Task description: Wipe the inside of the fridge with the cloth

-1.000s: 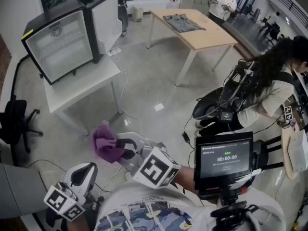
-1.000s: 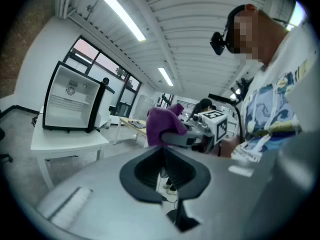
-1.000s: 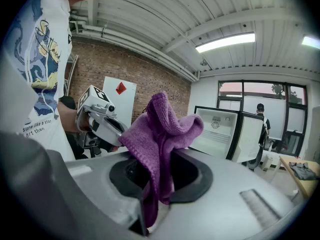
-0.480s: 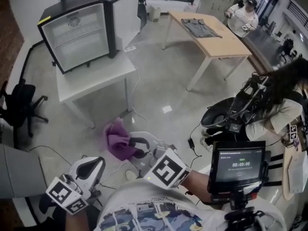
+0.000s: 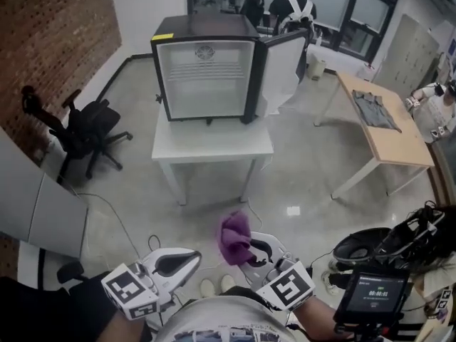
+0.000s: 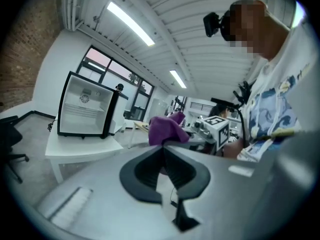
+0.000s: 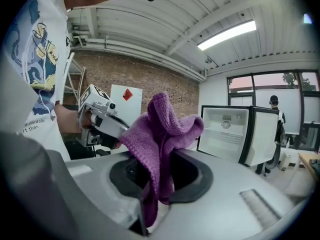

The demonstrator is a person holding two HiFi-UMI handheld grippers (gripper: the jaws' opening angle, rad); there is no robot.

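Note:
The black mini fridge (image 5: 206,73) stands on a white table (image 5: 214,142), its door (image 5: 283,70) swung open to the right and its white inside bare. In the head view both grippers are low at the bottom edge, well short of the fridge. My right gripper (image 5: 247,252) is shut on a purple cloth (image 5: 235,236) that sticks up from its jaws. The cloth (image 7: 161,134) fills the right gripper view, with the fridge (image 7: 231,132) beyond it. My left gripper (image 5: 191,258) is shut with nothing in it; its jaws meet in the left gripper view (image 6: 162,151).
A black office chair (image 5: 82,127) stands left of the table by the brick wall. A wooden table (image 5: 388,130) with a grey garment is at the right. A person (image 5: 294,9) stands behind the fridge. Cables lie on the floor (image 5: 114,212). A screen (image 5: 374,294) sits bottom right.
The head view has swung round so the fridge now sits straight ahead instead of at the upper left. Both grippers stay low, the right one still shut on the cloth.

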